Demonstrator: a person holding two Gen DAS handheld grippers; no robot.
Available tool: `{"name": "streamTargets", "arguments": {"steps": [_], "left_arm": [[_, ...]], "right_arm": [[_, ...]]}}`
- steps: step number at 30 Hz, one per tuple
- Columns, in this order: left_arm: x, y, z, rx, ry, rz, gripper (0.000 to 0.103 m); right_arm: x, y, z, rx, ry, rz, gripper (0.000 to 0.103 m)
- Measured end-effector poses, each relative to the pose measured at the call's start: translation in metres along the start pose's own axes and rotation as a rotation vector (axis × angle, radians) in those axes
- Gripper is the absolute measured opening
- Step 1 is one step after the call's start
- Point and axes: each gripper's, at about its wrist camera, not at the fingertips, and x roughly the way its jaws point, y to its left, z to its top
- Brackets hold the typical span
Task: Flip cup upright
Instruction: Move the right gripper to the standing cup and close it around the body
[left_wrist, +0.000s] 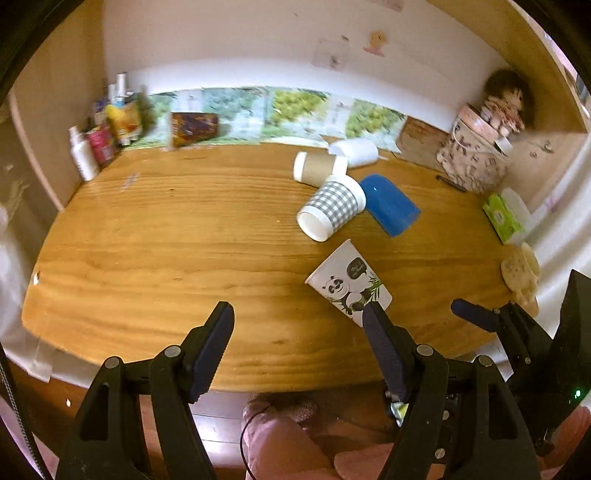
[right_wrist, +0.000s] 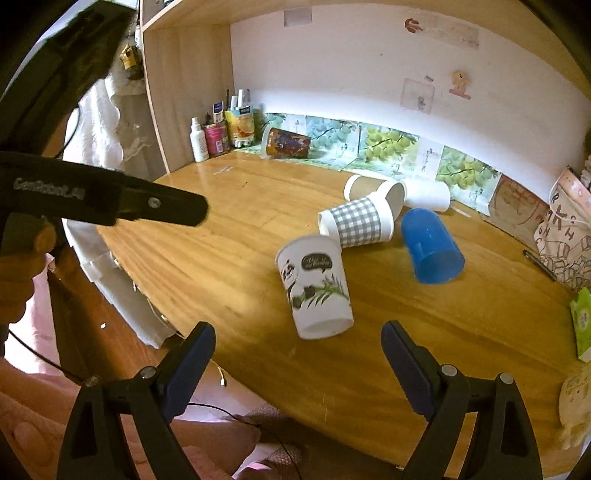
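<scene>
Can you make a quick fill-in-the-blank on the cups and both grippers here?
1. The panda cup lies nearest the right gripper, whose jaws are ____.
2. The plastic cup right of the gingham cup is coloured ____.
3. The left gripper holds ____.
4. Every cup on the wooden table is lying on its ____.

Missing words: open; blue; nothing; side

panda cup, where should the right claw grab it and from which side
Grip the panda cup across its side wall, near the middle. It lies on its side on the table, open mouth toward the right claw, which is open and nearly lined up with it. Coming straight forward from the table's near edge, one finger passing each side, looks best; the checked cup crowds the far end.
</scene>
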Motion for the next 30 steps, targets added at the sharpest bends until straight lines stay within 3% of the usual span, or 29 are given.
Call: {"name": "streamTargets", "arguments": {"steps": [7, 19, 30], "left_arm": [[-0.019, -0.003, -0.027, -0.053, -0.057, -0.001, 0.076], [-0.040, -0.006, -0.030, -0.018, -0.153, 0.073, 0.076], [-0.044, 0.013, -0.031, -0.065, -0.146, 0.090, 0.076]], "right_arm": [[0.001, -0.006, -0.004, 0.003, -0.010, 0.021, 0.092], [0.038, -0.009, 0.025, -0.015, 0.014, 0.057, 0.092], [0.085, -0.001, 0.043, -0.042, 0.034, -0.002, 0.092]]}}
